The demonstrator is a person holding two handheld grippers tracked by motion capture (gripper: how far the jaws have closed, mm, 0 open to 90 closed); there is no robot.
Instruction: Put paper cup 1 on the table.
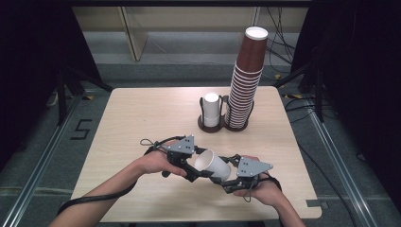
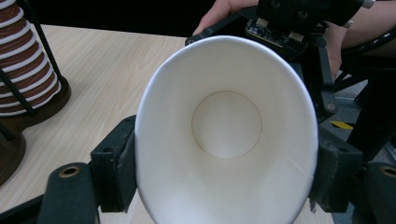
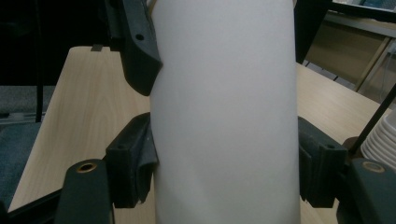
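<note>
From the high view, a white paper cup [image 1: 213, 164] lies on its side in the lower middle of the frame, held above the table [image 1: 142, 118] between both hands. The left claw [image 1: 193, 174] clamps it at the rim end and the right claw [image 1: 226, 182] at the base end. Up in the centre, a dark holder [image 1: 208, 126] carries one upturned white cup [image 1: 212, 109] beside a tall stack of brown cups [image 1: 246, 80].

In the left gripper view the cup's open mouth [image 2: 227, 126] faces the camera mid-frame, the pads [image 2: 122, 163] pressing its rim from both sides and squeezing it oval.

In the right gripper view the cup's white wall [image 3: 226, 112] runs up the middle, clenched between the pads [image 3: 133, 168], with the other claw on it at upper left.
</note>
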